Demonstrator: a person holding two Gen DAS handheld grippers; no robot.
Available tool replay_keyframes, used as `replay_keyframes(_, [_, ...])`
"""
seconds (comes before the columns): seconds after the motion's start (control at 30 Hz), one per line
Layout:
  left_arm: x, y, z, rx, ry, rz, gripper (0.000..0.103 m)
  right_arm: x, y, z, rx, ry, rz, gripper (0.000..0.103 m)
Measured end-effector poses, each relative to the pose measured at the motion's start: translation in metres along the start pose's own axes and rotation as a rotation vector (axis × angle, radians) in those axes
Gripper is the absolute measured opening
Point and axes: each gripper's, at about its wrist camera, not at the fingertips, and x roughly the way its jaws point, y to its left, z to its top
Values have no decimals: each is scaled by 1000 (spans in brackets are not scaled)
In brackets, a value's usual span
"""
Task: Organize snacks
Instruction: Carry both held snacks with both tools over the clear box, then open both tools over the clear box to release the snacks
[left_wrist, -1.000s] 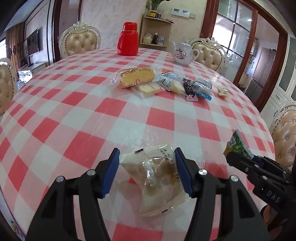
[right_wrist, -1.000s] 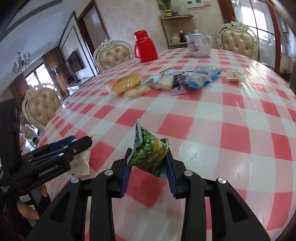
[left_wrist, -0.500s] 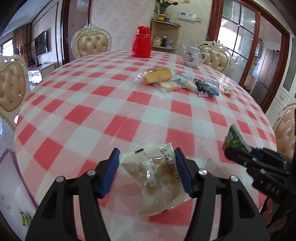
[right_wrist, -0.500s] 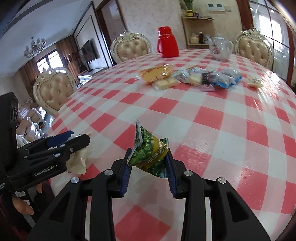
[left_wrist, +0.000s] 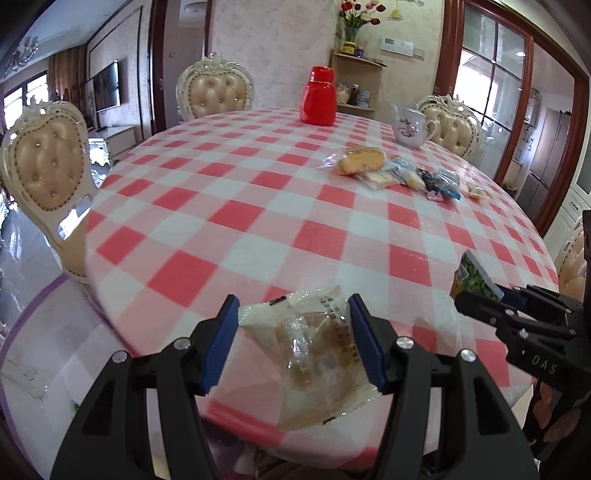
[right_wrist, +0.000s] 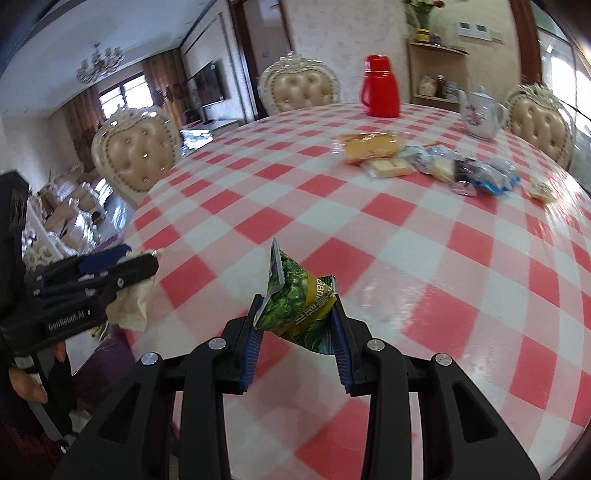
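table (left_wrist: 258, 229): red-white check | jug (left_wrist: 318, 96) | teapot (left_wrist: 412, 125) | snack row (left_wrist: 399, 173)

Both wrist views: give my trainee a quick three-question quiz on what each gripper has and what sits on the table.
1. True or false: the left gripper is shut on a clear-wrapped pastry.
2. What does the right gripper hold? A) teapot B) green snack packet C) nothing
3. What colour is the flask at the table's far side?

Key: 1 true; 2 B; 3 red.
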Motion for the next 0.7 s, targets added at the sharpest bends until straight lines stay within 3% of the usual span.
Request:
replay_keyframes(0.33, [-24,67,4,-86,-18,108,60,10,76,7,-171,27,79,35])
replay_keyframes(0.53, [-34,108,-2,-115,25,160,60,15,127,10,-293,41,135,35])
replay_keyframes(0.7, [-37,133,-6,-105,57,248,61,17,176,7,-400,58,217,35])
